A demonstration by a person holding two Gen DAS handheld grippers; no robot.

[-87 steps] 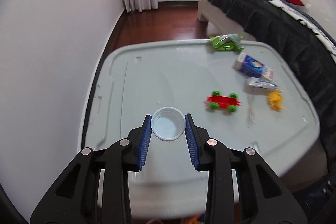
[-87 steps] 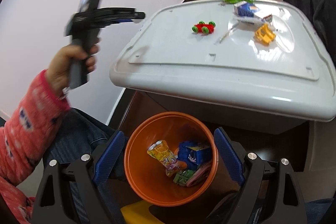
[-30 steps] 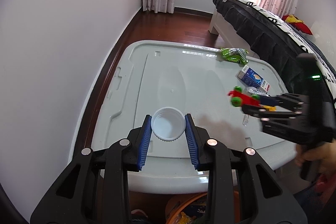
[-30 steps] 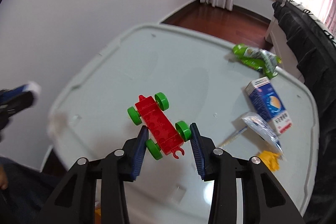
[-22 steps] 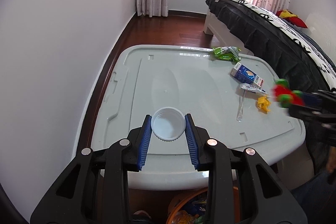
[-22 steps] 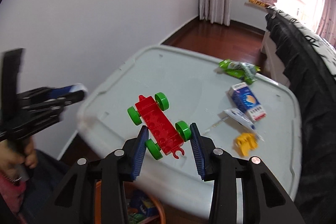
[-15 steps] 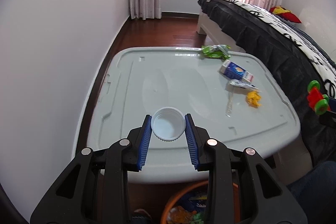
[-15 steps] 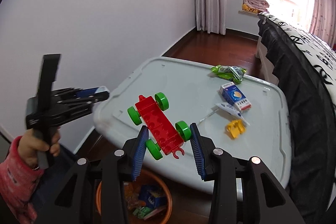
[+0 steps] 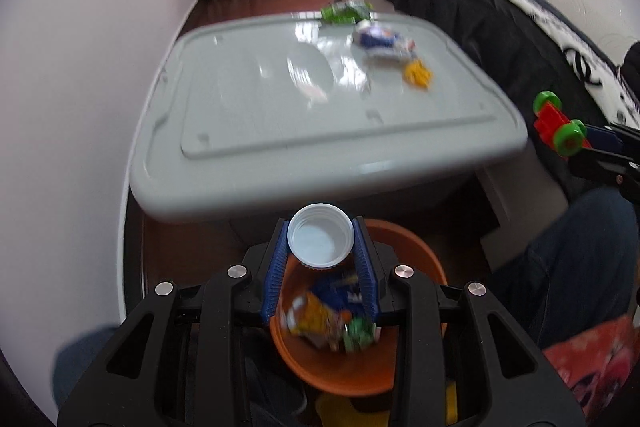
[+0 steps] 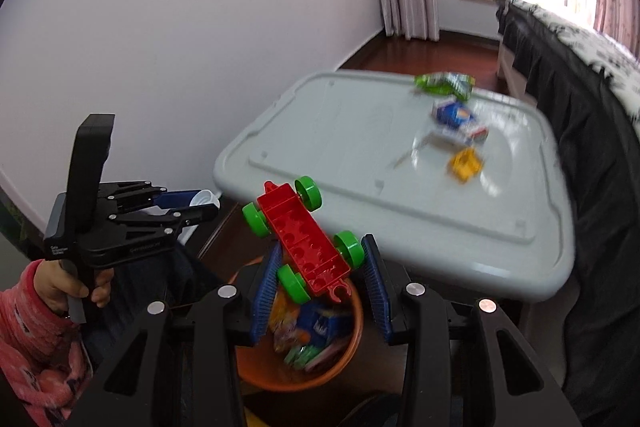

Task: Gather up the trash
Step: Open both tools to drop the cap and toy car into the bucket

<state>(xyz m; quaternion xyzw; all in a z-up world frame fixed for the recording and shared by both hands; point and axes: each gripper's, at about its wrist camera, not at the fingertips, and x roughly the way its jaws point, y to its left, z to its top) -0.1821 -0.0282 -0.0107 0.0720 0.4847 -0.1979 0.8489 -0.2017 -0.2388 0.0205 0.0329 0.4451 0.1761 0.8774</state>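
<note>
My left gripper (image 9: pixel 321 249) is shut on a white bottle cap (image 9: pixel 320 242) and holds it above the orange bin (image 9: pixel 340 375), which has wrappers inside. My right gripper (image 10: pixel 320 259) is shut on a red toy car with green wheels (image 10: pixel 304 239), also above the orange bin (image 10: pixel 332 363). The toy car also shows in the left wrist view (image 9: pixel 558 129) at the right edge. The left gripper with the cap (image 10: pixel 202 201) shows in the right wrist view at the left.
The grey table lid (image 9: pixel 248 115) carries a green wrapper (image 9: pixel 346 11), a blue and white carton (image 9: pixel 384 41) and a yellow piece (image 9: pixel 418 73). A black-covered bed (image 9: pixel 480 7) runs along the right. A white wall stands at the left.
Both grippers have pulled back from the table and tilted down over the orange bin. The right gripper picked up the toy car earlier and still holds it. The left still holds the cap.
</note>
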